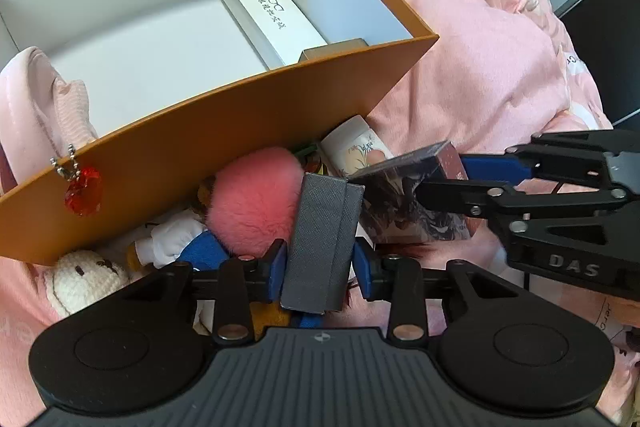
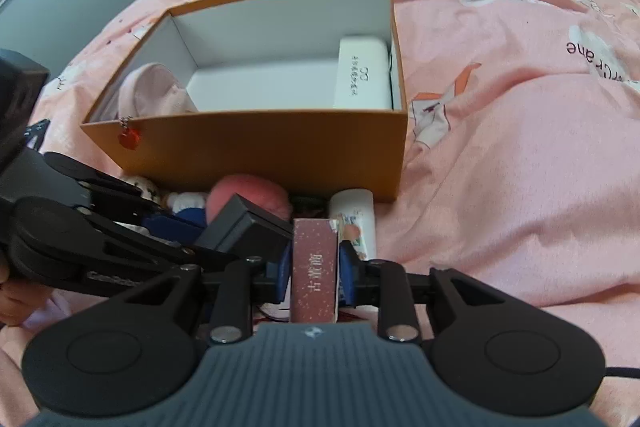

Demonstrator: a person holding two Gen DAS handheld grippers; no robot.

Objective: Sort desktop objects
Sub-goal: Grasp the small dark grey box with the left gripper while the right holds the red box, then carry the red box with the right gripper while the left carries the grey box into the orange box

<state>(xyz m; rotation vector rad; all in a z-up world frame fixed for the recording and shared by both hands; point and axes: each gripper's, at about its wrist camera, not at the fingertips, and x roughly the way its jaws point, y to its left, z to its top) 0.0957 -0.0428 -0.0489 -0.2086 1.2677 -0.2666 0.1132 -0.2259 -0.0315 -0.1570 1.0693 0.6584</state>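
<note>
The left hand-held gripper (image 1: 320,263) is clamped on a small grey box (image 1: 320,243), its blue pads pressing the two long sides. The right hand-held gripper (image 2: 314,269) is clamped on a thin dark-red box (image 2: 314,267) with white writing. Both boxes hang over the pink bed cover (image 2: 520,167), just in front of the orange box (image 2: 260,155), which sits at twelve o'clock from the grippers. Inside it lie a white case (image 2: 362,77) at the right end and a pink cloth (image 2: 152,91) at the left end. A fluffy pink ball (image 1: 252,199) and soft toys lie by its front wall. The two small boxes look light and stiff, so flat sides are good places to hold.
</note>
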